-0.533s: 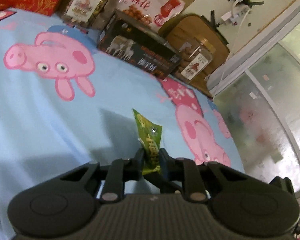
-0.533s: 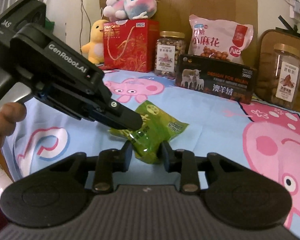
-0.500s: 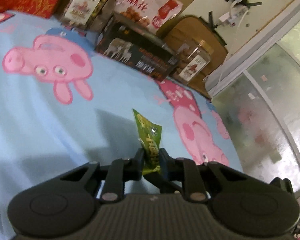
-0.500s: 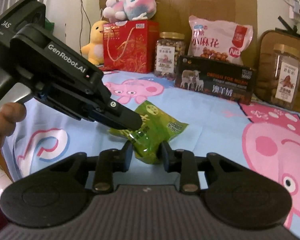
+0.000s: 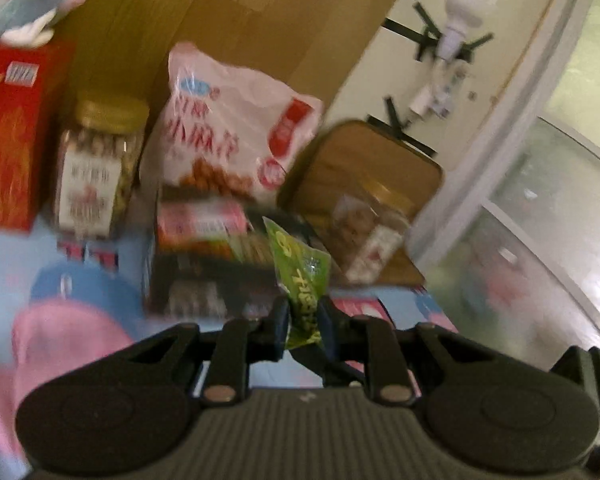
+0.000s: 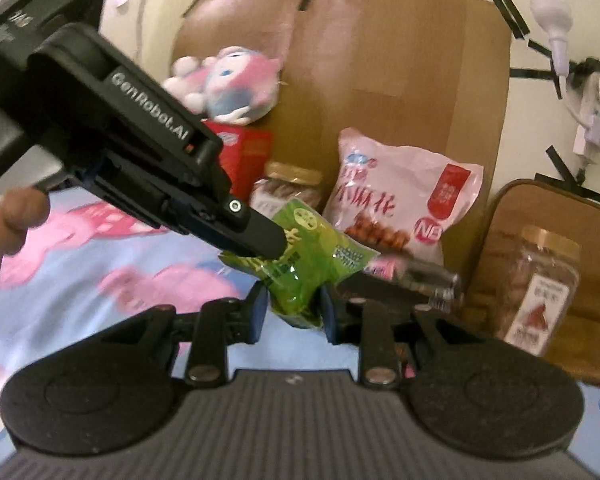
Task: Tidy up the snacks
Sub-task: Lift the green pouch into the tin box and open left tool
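**Green snack packet held by both claws above the bed**

The green snack packet (image 6: 308, 256) is in the air, not lying on the bedsheet (image 6: 120, 264). Both claws grip it at the same time. The left claw (image 5: 305, 318) is closed tight on one edge of the packet, so in its own view the packet (image 5: 300, 280) stands up thin between the fingers. The right claw (image 6: 292, 308) is closed around the lower, fuller end, with its fingers a little apart because the packet is thick there. I judge that two grips are used because the packet is soft and would hang or twist from one corner only.

Behind the packet, a row of snacks stands against the cardboard (image 6: 380, 60): a red box (image 6: 252, 160), a jar with gold lid (image 6: 290, 188), a pink-white bag (image 6: 404, 200) and a second jar (image 6: 540, 284) at the right. A dark box (image 5: 212, 280) lies before the bag, with some packets on top of it. The tall things lean on the back so they do not fall. The green packet seems aimed toward this row, probably to join it. The left view is blurred, so the exact target I cannot tell.
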Demonstrator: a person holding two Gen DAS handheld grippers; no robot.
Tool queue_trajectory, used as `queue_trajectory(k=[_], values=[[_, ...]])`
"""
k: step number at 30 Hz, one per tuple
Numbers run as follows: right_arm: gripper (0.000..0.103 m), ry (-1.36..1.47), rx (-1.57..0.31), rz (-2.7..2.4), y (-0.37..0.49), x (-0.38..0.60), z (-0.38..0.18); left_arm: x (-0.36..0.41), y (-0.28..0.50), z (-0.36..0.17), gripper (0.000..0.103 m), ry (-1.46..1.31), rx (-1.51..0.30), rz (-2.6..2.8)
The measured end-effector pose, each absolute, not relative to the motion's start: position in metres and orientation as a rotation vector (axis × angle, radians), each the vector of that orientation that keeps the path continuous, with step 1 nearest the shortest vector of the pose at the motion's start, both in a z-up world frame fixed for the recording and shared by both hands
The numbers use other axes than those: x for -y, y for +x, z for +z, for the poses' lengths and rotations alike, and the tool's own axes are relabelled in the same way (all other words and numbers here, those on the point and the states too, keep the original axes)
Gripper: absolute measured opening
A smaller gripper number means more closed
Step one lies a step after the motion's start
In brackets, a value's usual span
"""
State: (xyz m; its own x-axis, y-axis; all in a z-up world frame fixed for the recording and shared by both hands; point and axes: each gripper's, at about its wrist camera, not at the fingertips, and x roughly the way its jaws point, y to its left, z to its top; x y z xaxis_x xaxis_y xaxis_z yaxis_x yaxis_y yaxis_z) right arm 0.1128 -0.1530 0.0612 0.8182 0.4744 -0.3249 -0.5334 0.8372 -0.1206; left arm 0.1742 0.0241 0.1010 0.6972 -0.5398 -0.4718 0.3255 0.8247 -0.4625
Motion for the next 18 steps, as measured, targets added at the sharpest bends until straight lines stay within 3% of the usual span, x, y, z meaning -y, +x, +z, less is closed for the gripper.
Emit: queue_trajectory(k=[7, 9, 10, 11, 18], values=[[0.032, -0.115, -0.389, 0.533, 0.212, 0.147, 0.052, -0.019, 0.26, 0.093, 0.017, -0.294, -0.661, -0.371], [0.04, -0.123, -0.433, 0.54, 0.228, 0.141, 0.046, -0.02, 0.276, 0.086, 0.017, -0.268, -0.672, -0.316], [0.05, -0.113, -0.424, 0.545, 0.231, 0.14, 0.044, -0.02, 0.282, 0.082, 0.017, -0.26, -0.682, -0.293], [0.053, -0.104, -0.412, 0.54, 0.23, 0.139, 0.044, -0.022, 0.286, 0.078, 0.017, -0.261, -0.693, -0.275], [0.054, -0.063, -0.354, 0.526, 0.193, 0.161, 0.049, -0.03, 0.255, 0.075, 0.017, -0.322, -0.688, -0.296]])
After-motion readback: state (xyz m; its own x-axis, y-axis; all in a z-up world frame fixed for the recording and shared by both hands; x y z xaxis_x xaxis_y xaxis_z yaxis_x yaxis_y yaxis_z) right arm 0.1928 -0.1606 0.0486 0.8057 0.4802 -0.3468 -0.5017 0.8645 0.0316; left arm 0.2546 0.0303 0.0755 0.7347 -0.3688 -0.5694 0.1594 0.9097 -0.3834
